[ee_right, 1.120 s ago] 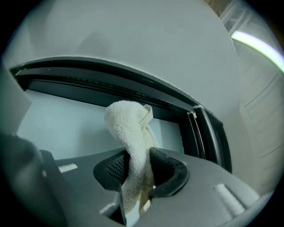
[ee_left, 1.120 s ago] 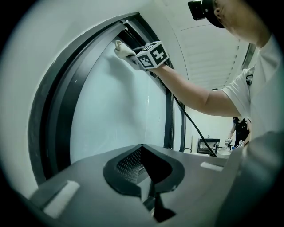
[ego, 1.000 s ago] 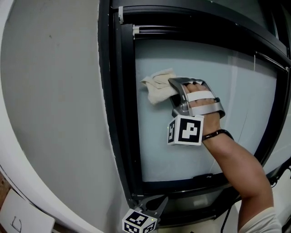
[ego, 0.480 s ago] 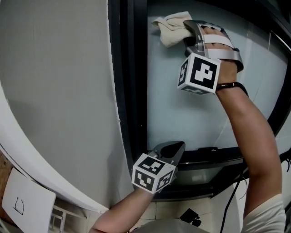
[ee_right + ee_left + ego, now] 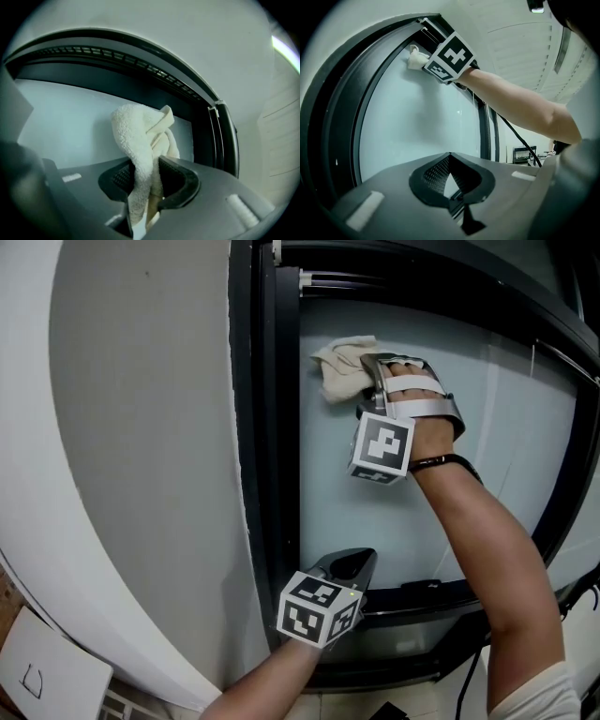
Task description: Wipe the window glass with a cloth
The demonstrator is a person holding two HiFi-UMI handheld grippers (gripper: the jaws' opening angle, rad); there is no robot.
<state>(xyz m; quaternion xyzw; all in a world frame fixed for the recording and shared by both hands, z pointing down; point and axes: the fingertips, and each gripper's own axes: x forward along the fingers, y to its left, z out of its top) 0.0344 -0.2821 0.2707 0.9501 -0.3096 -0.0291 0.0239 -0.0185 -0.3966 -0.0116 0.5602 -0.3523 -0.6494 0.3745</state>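
A cream cloth (image 5: 339, 368) is pressed against the pale window glass (image 5: 347, 512) near its upper left corner. My right gripper (image 5: 370, 371) is shut on it, and in the right gripper view the cloth (image 5: 136, 131) bunches up between the jaws of the right gripper (image 5: 145, 161) and hangs down past them, against the glass (image 5: 65, 122). My left gripper (image 5: 354, 563) hovers low by the bottom of the frame, apart from the cloth. In the left gripper view the left gripper (image 5: 450, 154) has its tips together with nothing between them, and it faces the glass (image 5: 417, 117).
A thick black window frame (image 5: 267, 474) runs down the left side and along the top and bottom of the pane. A grey wall (image 5: 141, 427) lies to the left. A white sheet (image 5: 47, 676) sits at the lower left. A black cable (image 5: 572, 601) hangs at the lower right.
The right gripper has carried the cloth a little higher on the glass, closer to the top left corner. The left gripper has risen into fuller view by the bottom frame.
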